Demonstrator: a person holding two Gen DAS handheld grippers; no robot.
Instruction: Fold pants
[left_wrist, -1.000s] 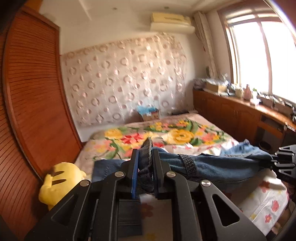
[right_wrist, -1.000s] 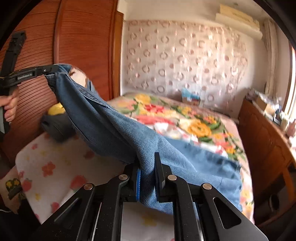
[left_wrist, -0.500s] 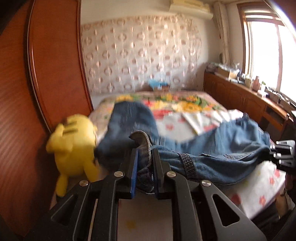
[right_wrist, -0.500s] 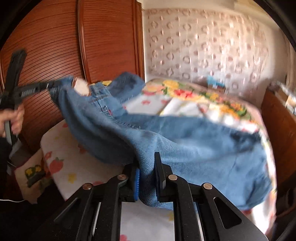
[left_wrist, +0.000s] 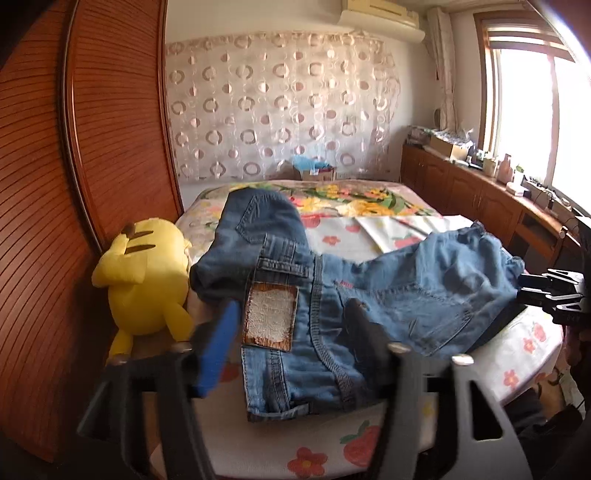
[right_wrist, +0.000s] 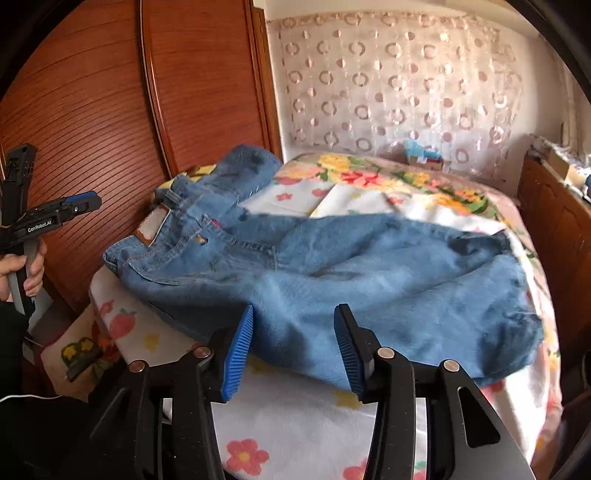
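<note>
plush toy (left_wrist: 142, 275): yellow, at bed's left edge, touching the jeans' bunched end.
left gripper (left_wrist: 291, 343): jaws spread wide, holding nothing; waistband end lies right between and just past them; motion-blurred.
waist patch (left_wrist: 269, 318): faces up, just ahead of the blue pad, marks the waist at the left end.
jeans (right_wrist: 332, 273): dropped on the bed (right_wrist: 295, 424), long axis left-right across the near edge; waist left, legs right; one part bunched up toward the wardrobe.
right gripper (right_wrist: 293, 343): jaws wide apart, empty; denim edge sits between the fingers, not pinched.
nearer hand: judgement, left for the waist, right for the leg end.
hidden: leg hems at far right hard to make out; cloth under the bunch not visible; layers can't be counted.
</note>
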